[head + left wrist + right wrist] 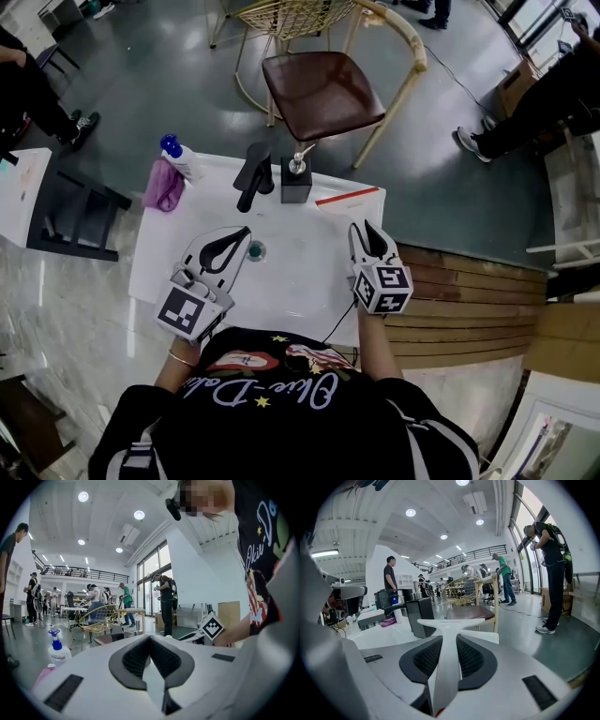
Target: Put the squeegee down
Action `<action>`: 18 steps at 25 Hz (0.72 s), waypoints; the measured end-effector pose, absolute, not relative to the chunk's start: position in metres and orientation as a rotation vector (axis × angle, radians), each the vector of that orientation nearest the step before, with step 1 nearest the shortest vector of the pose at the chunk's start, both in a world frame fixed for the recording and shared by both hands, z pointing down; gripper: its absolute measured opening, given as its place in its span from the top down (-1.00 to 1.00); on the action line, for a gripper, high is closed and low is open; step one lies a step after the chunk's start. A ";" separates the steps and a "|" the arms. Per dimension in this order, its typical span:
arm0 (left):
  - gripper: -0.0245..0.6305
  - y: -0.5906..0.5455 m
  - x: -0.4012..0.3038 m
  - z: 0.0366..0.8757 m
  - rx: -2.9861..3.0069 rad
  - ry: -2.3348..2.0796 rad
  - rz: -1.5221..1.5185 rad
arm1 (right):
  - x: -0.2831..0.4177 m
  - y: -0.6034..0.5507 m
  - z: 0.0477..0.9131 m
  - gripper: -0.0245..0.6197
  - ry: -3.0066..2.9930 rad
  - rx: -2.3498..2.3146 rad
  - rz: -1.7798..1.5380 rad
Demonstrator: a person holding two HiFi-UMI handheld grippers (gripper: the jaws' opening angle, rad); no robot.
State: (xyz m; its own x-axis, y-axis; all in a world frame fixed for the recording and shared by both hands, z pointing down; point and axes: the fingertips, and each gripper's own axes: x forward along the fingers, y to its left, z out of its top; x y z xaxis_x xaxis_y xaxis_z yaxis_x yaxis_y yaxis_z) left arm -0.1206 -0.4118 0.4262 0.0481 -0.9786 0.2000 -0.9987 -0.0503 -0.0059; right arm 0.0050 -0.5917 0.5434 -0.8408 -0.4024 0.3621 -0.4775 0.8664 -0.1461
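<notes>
- A white sink top (159, 258) is standing on a glossy grey floor (159, 75), and a band of wooden planks (469, 300) is running along its right side.
- Along its far edge a black faucet (253, 173), a black soap dispenser (296, 180) and a spray bottle (180, 157) with a blue head are standing, and a purple cloth (164, 186) is lying beside the bottle. Behind them a chair (322, 94) with a brown seat is standing.
- The two gripper views are showing what the head view is not: a big bright hall with round ceiling lights (83, 497), a balcony railing (70, 571), tall windows (152, 578) and several people (390, 581) standing around.
- Only the head view is showing the drain (255, 250) in the basin.
- The left gripper view is also catching the marker cube (212, 626) of the right gripper (368, 232).
- The right gripper is clamping the white squeegee (449, 634): the handle is sitting between the two pads and the crossbar is lying across, just ahead of the tips.
- In the head view the crossbar, with a red edge, is lying over the far right corner of the sink top. I cannot tell if it is touching the top.
- The left gripper (246, 231) is keeping its jaws together at the tips, with nothing between them, over the left part of the basin.
- Both forearms are reaching forward from the body, and both grippers are pointing away from the person and a little down.
</notes>
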 end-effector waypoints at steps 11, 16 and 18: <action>0.93 -0.402 -0.130 0.425 2.117 -2.115 0.233 | -0.001 -0.596 0.559 0.59 -2.661 0.622 0.304; 0.93 -0.399 -0.131 0.425 2.101 -2.125 0.204 | -0.005 -0.596 0.566 0.59 -2.638 0.608 0.299; 0.93 -0.399 -0.133 0.425 2.091 -2.136 0.195 | -0.007 -0.597 0.569 0.59 -2.633 0.598 0.305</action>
